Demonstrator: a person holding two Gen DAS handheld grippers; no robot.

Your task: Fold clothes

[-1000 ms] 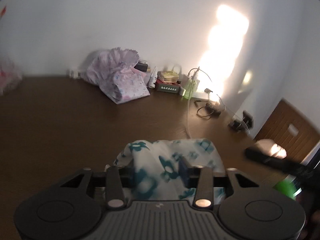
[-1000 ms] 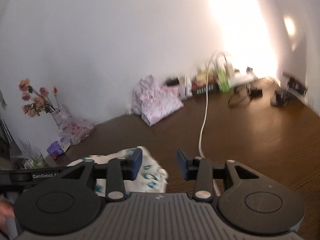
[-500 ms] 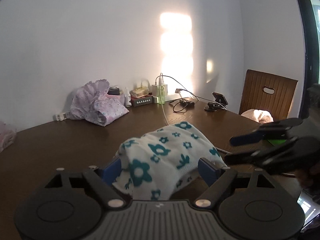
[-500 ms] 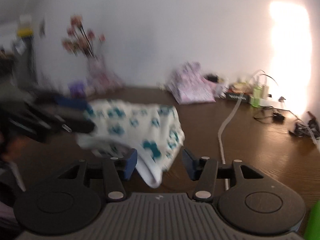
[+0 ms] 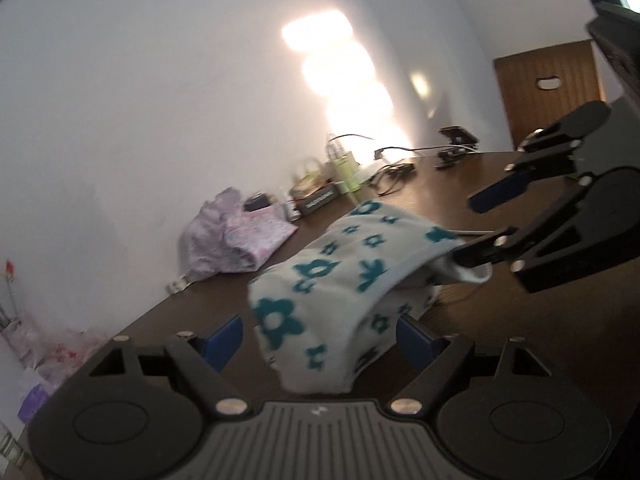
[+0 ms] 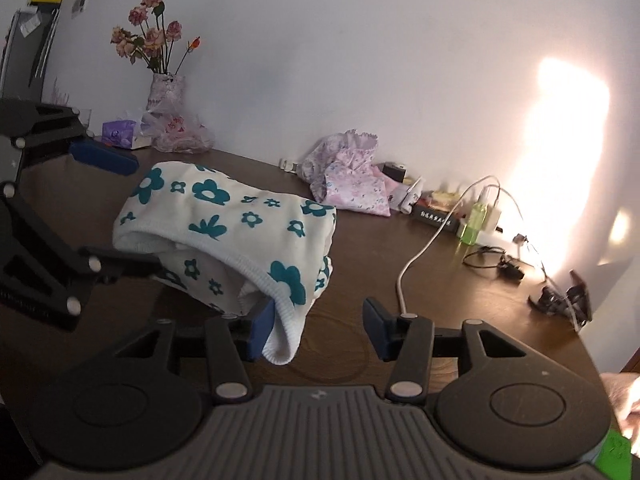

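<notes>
Draping over the dark tabletop, the white garment with teal flowers hangs between the two tools. Right wrist view alone shows the vase of dried roses, purple tissue box, pink plastic bag and white cable; left wrist view alone shows the wooden chair back at far right. Both catch the pink floral clothes pile by the wall and the green bottle. Left gripper: jaws spread wide, having just been opening, garment lying loose between them, pads not pressing it. Right gripper: jaws partly spread, having just been closing a little; the garment's ribbed hem drapes against the left pad only, right pad clear of the cloth. Each view shows the other tool with one finger reaching into the garment's opening. Left view is motion-blurred.
</notes>
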